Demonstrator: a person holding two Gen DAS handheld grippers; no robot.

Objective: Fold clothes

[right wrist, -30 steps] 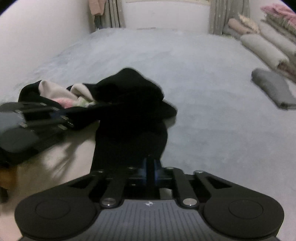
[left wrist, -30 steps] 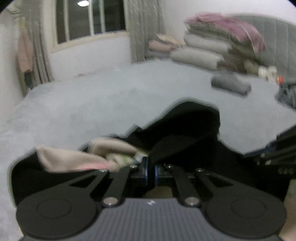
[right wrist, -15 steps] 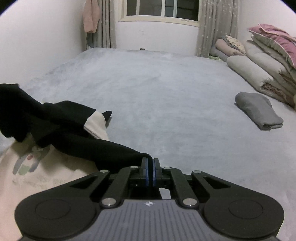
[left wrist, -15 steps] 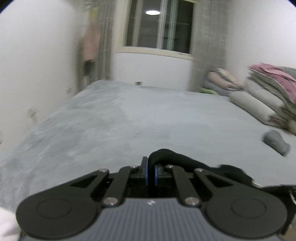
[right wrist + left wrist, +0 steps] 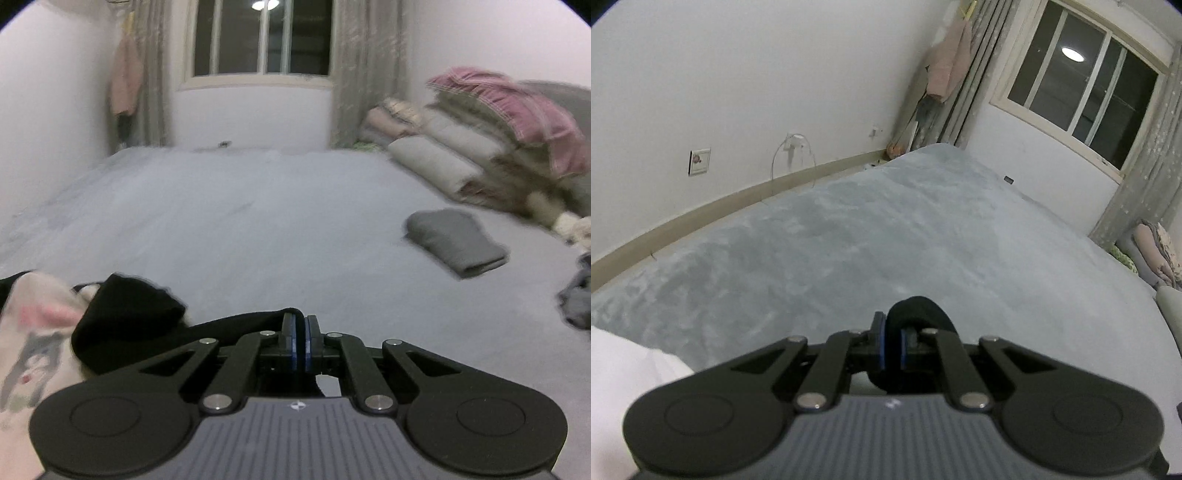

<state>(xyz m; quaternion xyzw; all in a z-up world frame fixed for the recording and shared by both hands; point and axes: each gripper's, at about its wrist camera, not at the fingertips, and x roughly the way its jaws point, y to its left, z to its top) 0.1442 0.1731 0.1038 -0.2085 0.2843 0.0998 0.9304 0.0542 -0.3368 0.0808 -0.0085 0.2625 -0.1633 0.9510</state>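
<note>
black garment (image 5: 125,317) | apparently strung leftward from right claw (image 5: 300,341) | pinched

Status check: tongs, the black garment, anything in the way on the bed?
Left tongs opening, black garment bunched between pads. Right tongs shut on its edge. Bed ahead bare; folded grey garment off right.

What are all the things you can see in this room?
bed cover: one, pale grey-blue, fills the middle
black garment: one, black with a pale printed panel, low left, lifted at both ends
folded cloth: one, grey, on the bed at right
bedding stack: one pile, beige and pink, far right
window: one, dark, far wall
curtains: grey, beside the window
hanging garment: one, pink, left wall
left gripper: black, jaws opening, black cloth between
right gripper: black, shut on cloth
</note>
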